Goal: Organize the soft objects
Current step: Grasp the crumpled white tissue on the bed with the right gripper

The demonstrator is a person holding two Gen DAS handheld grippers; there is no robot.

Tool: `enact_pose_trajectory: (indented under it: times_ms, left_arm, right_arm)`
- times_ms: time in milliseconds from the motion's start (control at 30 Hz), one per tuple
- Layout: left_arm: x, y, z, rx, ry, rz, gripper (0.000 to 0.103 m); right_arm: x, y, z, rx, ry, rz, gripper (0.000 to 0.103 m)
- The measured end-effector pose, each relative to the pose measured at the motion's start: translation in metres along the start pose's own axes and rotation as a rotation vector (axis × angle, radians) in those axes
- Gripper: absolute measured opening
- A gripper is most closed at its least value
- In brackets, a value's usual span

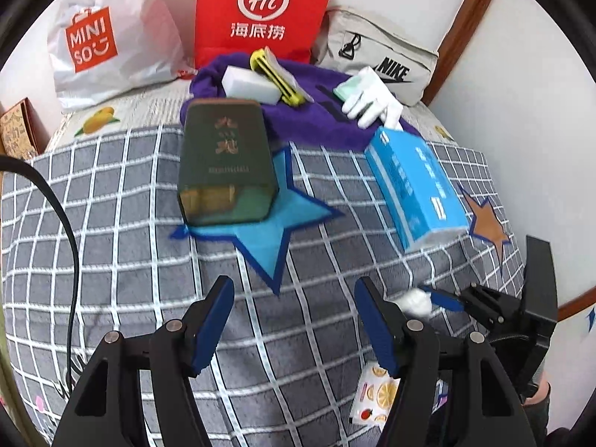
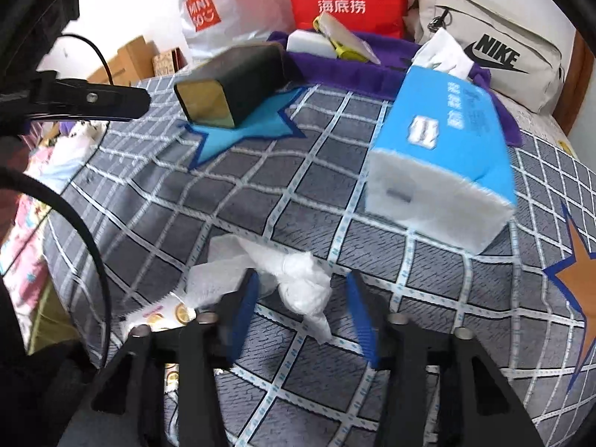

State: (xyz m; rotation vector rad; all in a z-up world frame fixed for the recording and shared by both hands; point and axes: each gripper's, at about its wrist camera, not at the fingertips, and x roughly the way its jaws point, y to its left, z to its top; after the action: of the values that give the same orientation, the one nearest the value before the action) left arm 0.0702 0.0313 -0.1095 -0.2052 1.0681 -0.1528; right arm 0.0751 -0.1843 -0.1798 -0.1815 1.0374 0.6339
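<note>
The right hand-held gripper [image 2: 301, 314] was seen unclenched around the crumpled tissue [image 2: 298, 283]; a thin wisp might be pinched and torn.

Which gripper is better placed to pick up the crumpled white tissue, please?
Right. The crumpled tissue lies between the right gripper's open fingers, while the left gripper hovers over bare blanket beside it.
</note>
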Motion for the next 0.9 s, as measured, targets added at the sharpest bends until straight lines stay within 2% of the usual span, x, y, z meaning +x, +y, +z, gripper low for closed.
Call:
enact_pose_trajectory:
  times_ms: [33, 67, 233, 400, 533, 800, 900]
  left_arm:
    - [0.001, 0.001, -0.004, -0.004, 0.005, 0.000, 0.065]
    - [0.002, 0.003, -0.007, -0.010, 0.011, 0.001, 0.065]
    - [0.007, 0.004, -0.020, -0.005, 0.036, 0.011, 0.065]
    - [0.014, -0.011, -0.036, 0.048, 0.059, -0.016, 0.065]
    - [0.022, -0.032, -0.051, 0.106, 0.077, -0.049, 0.070]
    - [0.040, -0.064, -0.085, 0.203, 0.147, -0.054, 0.073]
    - [0.042, -0.073, -0.094, 0.240, 0.133, -0.058, 0.083]
  right_arm:
    - [0.003, 0.002, -0.002, -0.008, -0.004, -0.010, 0.027]
    - [0.002, 0.004, -0.004, -0.022, -0.027, -0.028, 0.025]
    - [-0.001, -0.002, -0.006, 0.024, -0.056, -0.001, 0.024]
    - [-0.015, -0.017, -0.006, 0.103, -0.079, 0.036, 0.024]
    - [-0.038, -0.031, -0.007, 0.142, -0.120, 0.001, 0.024]
    - [-0.089, -0.062, -0.012, 0.209, -0.196, -0.090, 0.024]
    - [-0.101, -0.070, -0.015, 0.233, -0.217, -0.092, 0.024]
